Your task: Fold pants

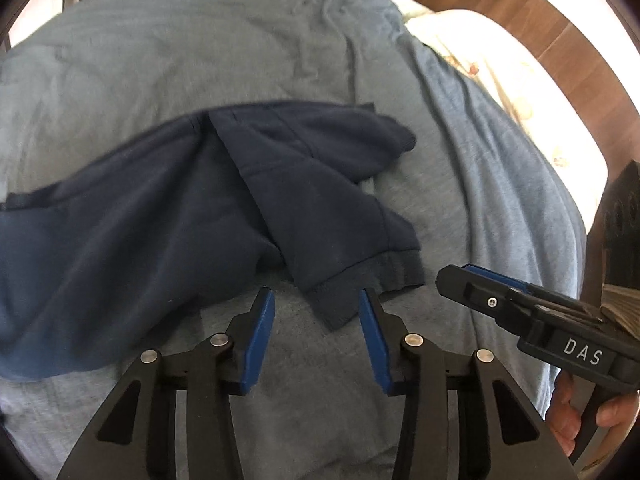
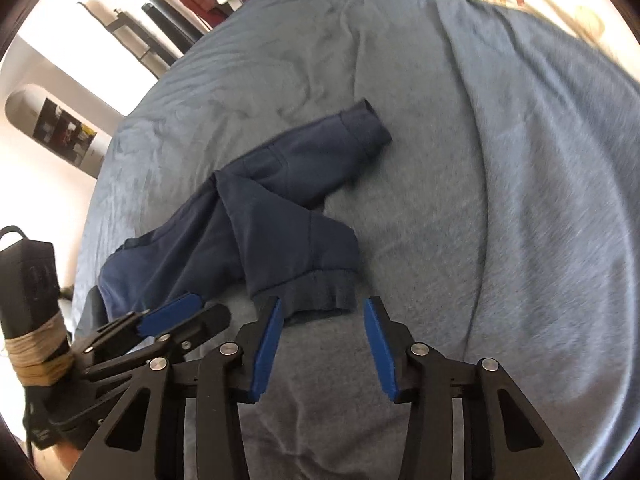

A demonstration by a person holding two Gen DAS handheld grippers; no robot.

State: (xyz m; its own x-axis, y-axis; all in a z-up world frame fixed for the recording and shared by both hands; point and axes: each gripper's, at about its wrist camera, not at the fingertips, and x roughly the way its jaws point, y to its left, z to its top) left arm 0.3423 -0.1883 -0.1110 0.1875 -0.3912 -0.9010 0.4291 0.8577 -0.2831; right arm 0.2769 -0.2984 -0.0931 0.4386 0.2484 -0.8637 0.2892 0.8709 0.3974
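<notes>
Dark navy pants (image 1: 160, 208) lie crumpled on a grey-blue blanket (image 1: 200, 48), legs spread apart with ribbed cuffs toward me. In the left wrist view my left gripper (image 1: 318, 294) is open, its fingertips on either side of the near cuff (image 1: 360, 280), just short of it. The right gripper (image 1: 472, 276) shows at the right, beside that cuff. In the right wrist view my right gripper (image 2: 324, 302) is open, just before the same cuff (image 2: 320, 290). The pants (image 2: 192, 248) stretch away left, with the other cuff (image 2: 368, 128) farther off. The left gripper (image 2: 180, 312) shows at the lower left.
The blanket (image 2: 480, 160) covers a bed, with a fold ridge on the right. A white patterned sheet (image 1: 520, 64) and wooden floor (image 1: 540, 12) lie beyond the bed's right side. Dark furniture and hanging clothes (image 2: 180, 0) stand past the far left edge.
</notes>
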